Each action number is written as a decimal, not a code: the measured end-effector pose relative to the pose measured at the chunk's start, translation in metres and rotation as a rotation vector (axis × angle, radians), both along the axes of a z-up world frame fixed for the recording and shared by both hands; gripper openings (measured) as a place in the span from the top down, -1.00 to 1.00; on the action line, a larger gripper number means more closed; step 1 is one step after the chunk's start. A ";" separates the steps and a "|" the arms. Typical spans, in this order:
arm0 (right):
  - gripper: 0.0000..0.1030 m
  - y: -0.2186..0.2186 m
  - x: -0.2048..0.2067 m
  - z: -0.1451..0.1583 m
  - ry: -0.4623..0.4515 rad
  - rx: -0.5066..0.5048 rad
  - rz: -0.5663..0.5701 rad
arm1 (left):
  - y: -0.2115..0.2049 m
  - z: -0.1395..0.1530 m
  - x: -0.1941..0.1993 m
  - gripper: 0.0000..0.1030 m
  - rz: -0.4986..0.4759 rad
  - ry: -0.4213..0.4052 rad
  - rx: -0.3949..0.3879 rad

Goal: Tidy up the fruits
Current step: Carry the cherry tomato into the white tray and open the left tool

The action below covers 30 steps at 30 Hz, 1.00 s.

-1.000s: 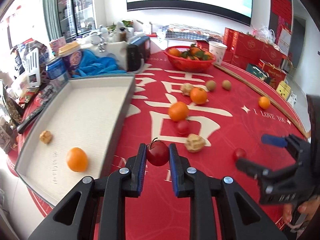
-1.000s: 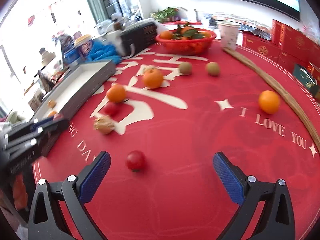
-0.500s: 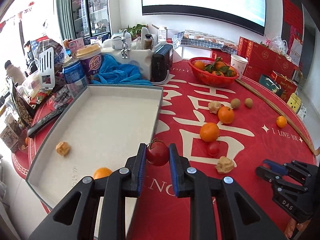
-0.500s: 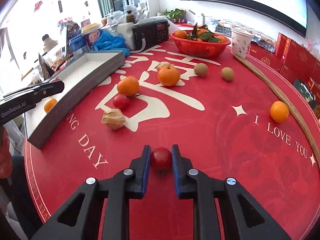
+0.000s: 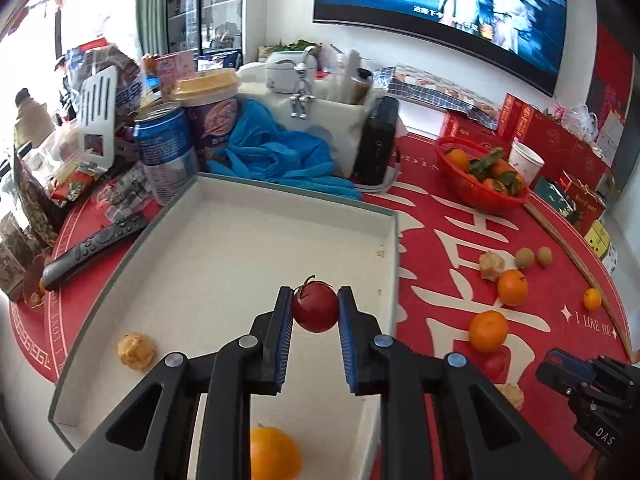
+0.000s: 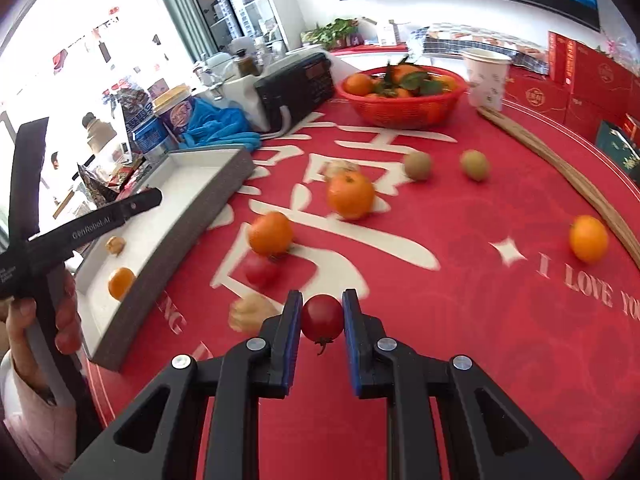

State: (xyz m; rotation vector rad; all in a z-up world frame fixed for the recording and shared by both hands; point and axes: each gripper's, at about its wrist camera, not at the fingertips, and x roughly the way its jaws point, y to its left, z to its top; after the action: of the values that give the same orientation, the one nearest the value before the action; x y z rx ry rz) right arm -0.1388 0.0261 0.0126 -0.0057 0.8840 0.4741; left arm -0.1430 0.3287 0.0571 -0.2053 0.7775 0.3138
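Left gripper point(image 5: 315, 310) jaws grasp a tomato point(image 5: 315, 307) over the tray point(image 5: 224, 200), centre frame. Right gripper point(image 6: 322, 320) jaws clench another tomato point(image 6: 322, 317) above the red bench point(image 6: 460, 320), lower centre; oranges point(image 6: 350, 195) lie beyond.

Three red tomatoes point(image 6: 322, 317), six loose oranges point(image 6: 350, 195), two kiwis point(image 6: 417, 165), three walnuts point(image 5: 136, 350), one tray point(image 5: 280, 192).

Your left gripper point(image 5: 315, 314), with its red tomato point(image 5: 315, 307), has swung from over the red cloth to over the white tray point(image 5: 224, 248), toward 9 o'clock. Your right gripper point(image 6: 322, 320) closed on a second tomato point(image 6: 322, 317) and lifted it.
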 end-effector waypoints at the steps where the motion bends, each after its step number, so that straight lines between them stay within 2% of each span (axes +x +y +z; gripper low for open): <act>1: 0.58 0.011 0.004 0.003 0.001 -0.001 0.016 | 0.009 0.001 -0.003 0.53 0.028 -0.004 0.001; 10: 0.58 0.117 0.035 0.020 0.017 0.008 0.166 | 0.063 0.005 -0.016 0.53 0.170 -0.019 -0.042; 17: 0.58 0.174 0.048 0.027 0.030 -0.004 0.227 | 0.078 0.003 -0.018 0.54 0.224 -0.012 -0.064; 28: 0.58 0.198 0.059 0.011 0.084 -0.029 0.222 | 0.071 -0.008 -0.014 0.52 0.201 0.029 -0.067; 30: 0.57 0.197 0.061 0.008 0.101 -0.024 0.231 | 0.069 -0.009 -0.014 0.46 0.190 0.031 -0.070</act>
State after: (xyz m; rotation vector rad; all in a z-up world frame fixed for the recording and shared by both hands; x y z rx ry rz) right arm -0.0779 0.2234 0.0207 -0.1071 0.9936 0.6843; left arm -0.1573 0.3978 0.0482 -0.3425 0.8017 0.4709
